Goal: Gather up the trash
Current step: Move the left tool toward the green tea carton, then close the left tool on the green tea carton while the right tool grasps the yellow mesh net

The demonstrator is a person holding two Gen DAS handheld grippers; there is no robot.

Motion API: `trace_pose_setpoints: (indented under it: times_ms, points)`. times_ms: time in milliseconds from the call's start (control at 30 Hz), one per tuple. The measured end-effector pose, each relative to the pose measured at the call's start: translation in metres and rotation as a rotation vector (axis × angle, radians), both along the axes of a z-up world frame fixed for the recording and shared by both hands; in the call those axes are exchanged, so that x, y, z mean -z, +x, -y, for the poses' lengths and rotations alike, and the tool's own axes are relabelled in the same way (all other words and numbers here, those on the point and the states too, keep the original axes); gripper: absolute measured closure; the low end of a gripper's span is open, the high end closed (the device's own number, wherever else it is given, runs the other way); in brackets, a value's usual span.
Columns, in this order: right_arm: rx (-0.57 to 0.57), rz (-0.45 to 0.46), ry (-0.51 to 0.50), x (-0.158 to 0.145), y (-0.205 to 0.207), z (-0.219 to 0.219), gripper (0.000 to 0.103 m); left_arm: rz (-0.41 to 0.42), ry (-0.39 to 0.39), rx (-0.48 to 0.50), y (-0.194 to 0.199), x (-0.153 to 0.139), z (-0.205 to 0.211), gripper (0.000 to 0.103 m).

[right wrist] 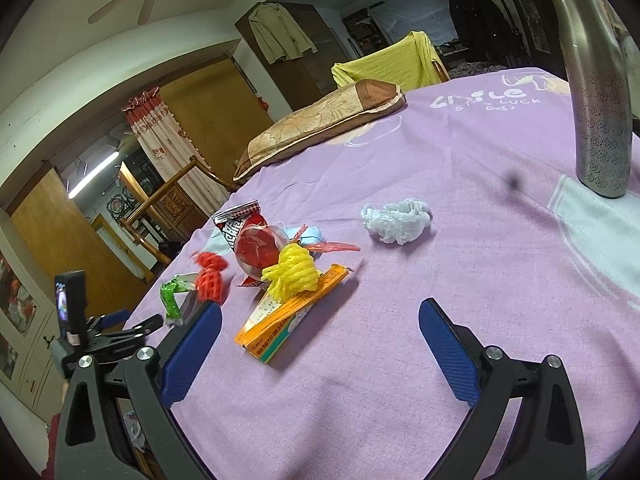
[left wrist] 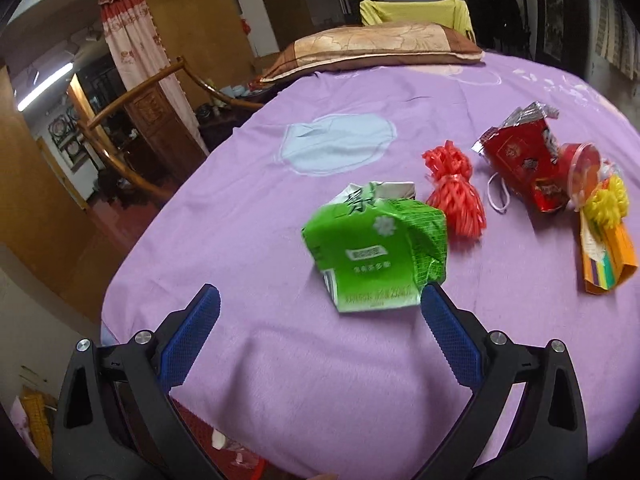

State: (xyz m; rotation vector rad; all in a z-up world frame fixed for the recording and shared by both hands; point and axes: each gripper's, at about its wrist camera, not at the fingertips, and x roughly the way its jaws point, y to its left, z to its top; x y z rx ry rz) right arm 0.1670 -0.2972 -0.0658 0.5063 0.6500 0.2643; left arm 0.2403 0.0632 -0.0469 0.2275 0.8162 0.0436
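Trash lies on a purple bedspread [left wrist: 320,368]. A crumpled green carton [left wrist: 374,248] sits just ahead of my open, empty left gripper [left wrist: 320,300], near its right finger. Beyond lie a red net bundle [left wrist: 454,188], a red snack bag [left wrist: 520,156], a red-lidded clear cup [left wrist: 584,172], a yellow net [left wrist: 608,204] and an orange box [left wrist: 608,256]. My right gripper [right wrist: 320,312] is open and empty, with the orange box [right wrist: 288,320] just ahead between its fingers, the yellow net [right wrist: 292,272] on it, and a white crumpled bag [right wrist: 396,220] farther off.
A brown pillow [left wrist: 376,46] lies at the bed's far end. A tall metal bottle [right wrist: 596,92] stands on a white cloth at the right. The bed edge drops to the floor at left, by wooden furniture [left wrist: 132,120]. The left gripper [right wrist: 112,332] shows at lower left.
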Motion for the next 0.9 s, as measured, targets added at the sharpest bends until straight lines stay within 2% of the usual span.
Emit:
trace_pose_setpoints:
  times_ms: [167, 333, 467, 633, 733, 833, 900]
  points:
    - [0.006, -0.013, 0.006, 0.001, 0.001, 0.001, 0.006, 0.028, -0.075, 0.068, 0.003, -0.003, 0.016, 0.006]
    - [0.006, -0.029, 0.023, 0.004, 0.005, 0.003, 0.006, 0.025, -0.023, 0.146, 0.024, 0.008, 0.045, 0.006]
    - [0.003, -0.033, 0.023, 0.005, 0.005, 0.003, 0.006, 0.008, 0.036, 0.109, 0.047, 0.024, 0.043, 0.006]
    - [0.001, -0.038, 0.021, 0.006, 0.007, 0.002, 0.006, -0.064, -0.079, 0.070, 0.067, 0.028, 0.023, 0.006]
    - [-0.001, -0.042, 0.016, 0.006, 0.008, 0.001, 0.006, -0.219, -0.144, 0.076, 0.082, 0.043, 0.018, 0.006]
    - [-0.007, -0.048, 0.010, 0.006, 0.009, 0.000, 0.006, -0.222, -0.219, 0.079, 0.082, 0.043, 0.007, 0.006]
    - [-0.012, -0.057, 0.003, 0.007, 0.010, -0.001, 0.006, -0.217, -0.230, 0.082, 0.079, 0.042, 0.006, 0.006]
